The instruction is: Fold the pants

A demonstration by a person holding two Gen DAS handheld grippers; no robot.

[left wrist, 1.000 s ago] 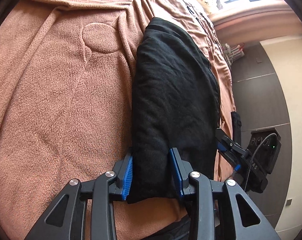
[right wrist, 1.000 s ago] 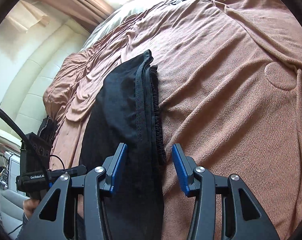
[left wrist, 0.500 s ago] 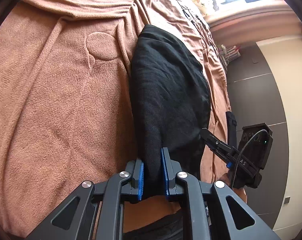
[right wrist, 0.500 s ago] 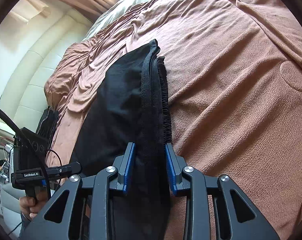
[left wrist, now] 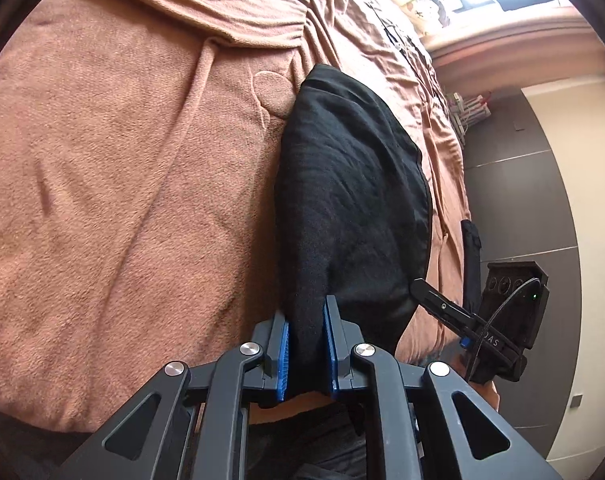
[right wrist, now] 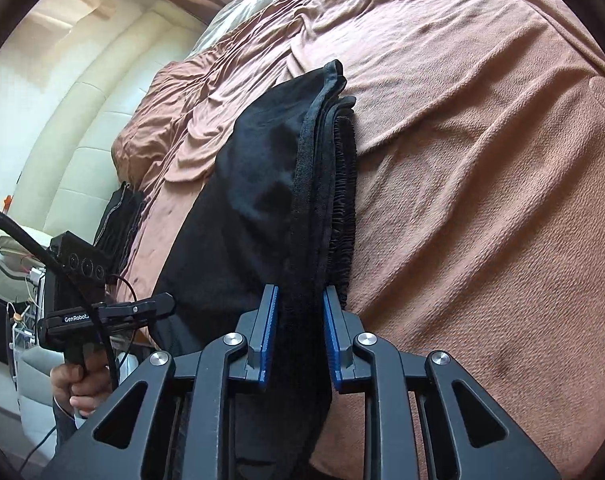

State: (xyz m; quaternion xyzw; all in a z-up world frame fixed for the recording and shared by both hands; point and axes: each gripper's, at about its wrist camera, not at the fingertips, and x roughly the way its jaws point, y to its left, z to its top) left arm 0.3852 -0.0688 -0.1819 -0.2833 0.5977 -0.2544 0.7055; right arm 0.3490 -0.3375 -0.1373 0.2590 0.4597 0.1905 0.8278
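Black pants (left wrist: 350,200) lie folded lengthwise on a brown blanket (left wrist: 122,200), their near end raised. My left gripper (left wrist: 306,322) is shut on the near folded edge of the pants. My right gripper (right wrist: 298,320) is shut on the other near corner, where the elastic waistband (right wrist: 344,200) and stacked edges show. The pants (right wrist: 254,200) stretch away from both grippers across the bed. Each gripper shows in the other's view: the right one (left wrist: 434,300) at the lower right, the left one (right wrist: 142,308) at the lower left.
The blanket (right wrist: 482,160) covers the whole bed, with wrinkles and raised folds toward the far end. A padded cream headboard (right wrist: 82,120) stands left in the right wrist view. A dark wall panel (left wrist: 522,200) and the bed's edge lie to the right in the left wrist view.
Both grippers went from open around the pants' near end to shut on it. The gripped end has since lifted a little off the blanket.
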